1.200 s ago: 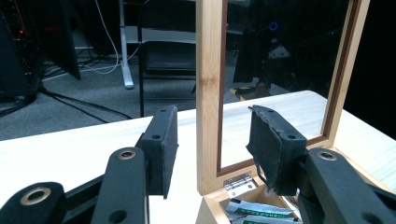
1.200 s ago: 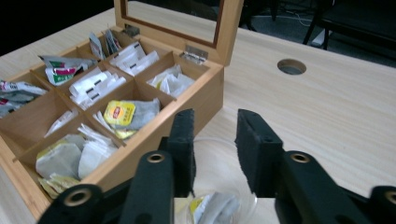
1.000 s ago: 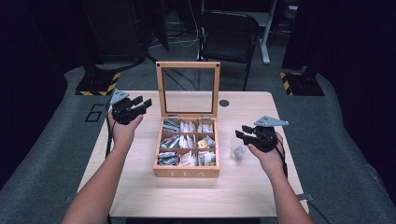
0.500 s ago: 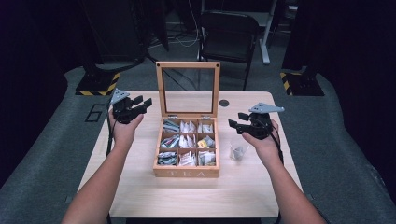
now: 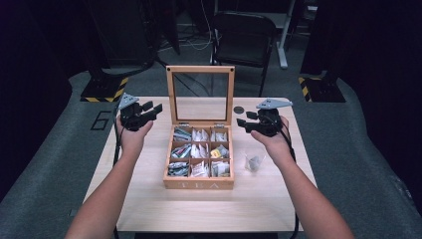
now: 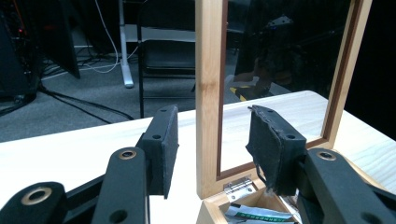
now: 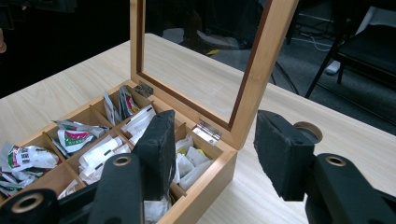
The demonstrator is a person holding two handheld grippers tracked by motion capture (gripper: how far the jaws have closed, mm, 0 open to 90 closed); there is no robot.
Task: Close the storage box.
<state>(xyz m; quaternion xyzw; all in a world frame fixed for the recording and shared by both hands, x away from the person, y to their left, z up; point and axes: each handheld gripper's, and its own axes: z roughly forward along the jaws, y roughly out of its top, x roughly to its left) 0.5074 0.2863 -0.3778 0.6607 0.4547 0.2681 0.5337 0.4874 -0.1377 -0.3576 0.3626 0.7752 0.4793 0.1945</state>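
Note:
A wooden tea box [image 5: 199, 183] stands mid-table with its glass lid [image 5: 200, 94] upright; several compartments hold tea packets [image 7: 74, 137]. My left gripper [image 5: 153, 108] hovers open just left of the lid. In the left gripper view, the lid's side post [image 6: 208, 93] shows between the left gripper's [image 6: 212, 135] pads, which stay apart from it. My right gripper [image 5: 244, 121] hangs open right of the box's back corner. Its jaws have just been opening, then easing in a little, with nothing between them [image 7: 212, 140]. A small clear packet [image 5: 254, 162] lies on the table below that hand.
A small dark round disc [image 5: 239, 109] sits on the table behind the right gripper, also visible as the disc [image 7: 308, 130] past the right jaw. A black chair [image 5: 244, 30] stands beyond the table's far edge. Bare tabletop [image 5: 199, 209] lies in front of the box.
The right gripper has risen and moved away from the clear packet toward the box's back right corner, its jaws wider than before. The packet stays on the table. The left gripper has not moved.

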